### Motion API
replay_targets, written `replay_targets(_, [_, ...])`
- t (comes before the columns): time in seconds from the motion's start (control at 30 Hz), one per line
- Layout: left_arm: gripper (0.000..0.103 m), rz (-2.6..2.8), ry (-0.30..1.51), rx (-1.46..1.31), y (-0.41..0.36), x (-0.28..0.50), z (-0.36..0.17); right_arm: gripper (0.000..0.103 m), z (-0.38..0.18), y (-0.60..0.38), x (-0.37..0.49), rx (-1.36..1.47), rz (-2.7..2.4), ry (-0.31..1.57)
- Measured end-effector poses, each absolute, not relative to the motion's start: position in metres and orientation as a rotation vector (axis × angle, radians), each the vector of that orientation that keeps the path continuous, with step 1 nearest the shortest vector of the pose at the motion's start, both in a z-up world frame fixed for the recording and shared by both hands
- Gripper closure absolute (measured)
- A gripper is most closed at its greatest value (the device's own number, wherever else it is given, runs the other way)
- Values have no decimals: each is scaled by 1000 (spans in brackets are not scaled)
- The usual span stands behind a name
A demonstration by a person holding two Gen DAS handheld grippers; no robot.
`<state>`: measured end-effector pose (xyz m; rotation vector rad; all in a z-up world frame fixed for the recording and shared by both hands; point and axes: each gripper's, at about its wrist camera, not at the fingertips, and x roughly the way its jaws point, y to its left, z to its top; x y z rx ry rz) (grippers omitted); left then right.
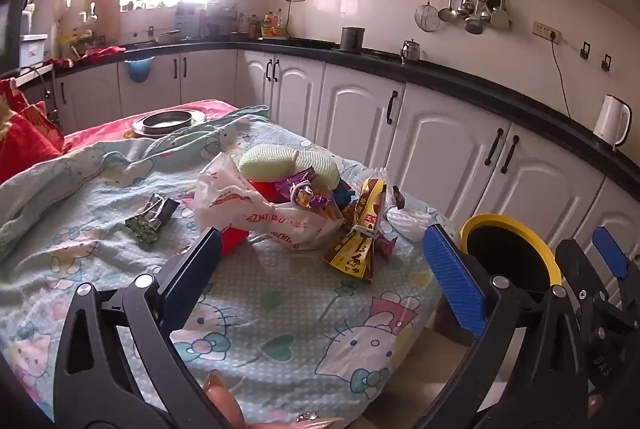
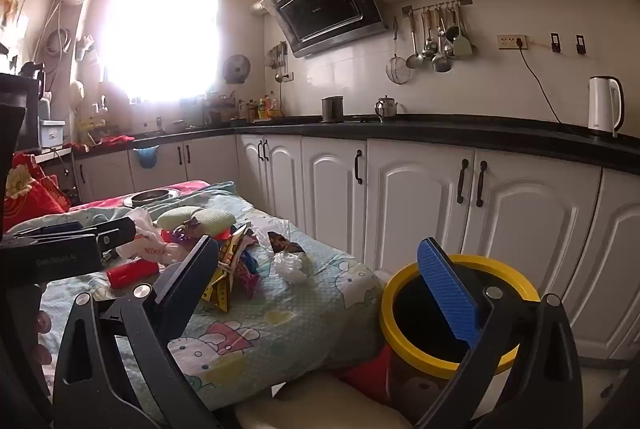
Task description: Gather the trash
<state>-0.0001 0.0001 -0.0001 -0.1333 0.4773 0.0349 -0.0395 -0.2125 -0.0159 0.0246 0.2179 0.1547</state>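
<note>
Both tongs (image 1: 320,261) (image 2: 324,277) agape beside bin (image 2: 456,313)

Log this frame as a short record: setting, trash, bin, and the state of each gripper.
setting: kitchen, table under a cartoon-print cloth
trash: wrappers and a white plastic bag piled mid-table; a green wrapper lying apart to the left; crumpled white paper near the table's right edge
bin: yellow-rimmed bin beside the table's right edge, black inside
left gripper: open, holding nothing, short of the pile
right gripper: open, holding nothing, one finger over the bin's mouth
</note>
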Motion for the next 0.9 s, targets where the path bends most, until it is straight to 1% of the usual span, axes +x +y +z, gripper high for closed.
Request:
replay_targets(0.57, [11, 15, 481, -143, -5, -3, -1, 6, -9, -215, -41, 16, 148, 229])
replay_targets(0.9, [11, 6, 483, -143, -7, -4, -2, 6, -20, -212, -38, 14, 140, 230])
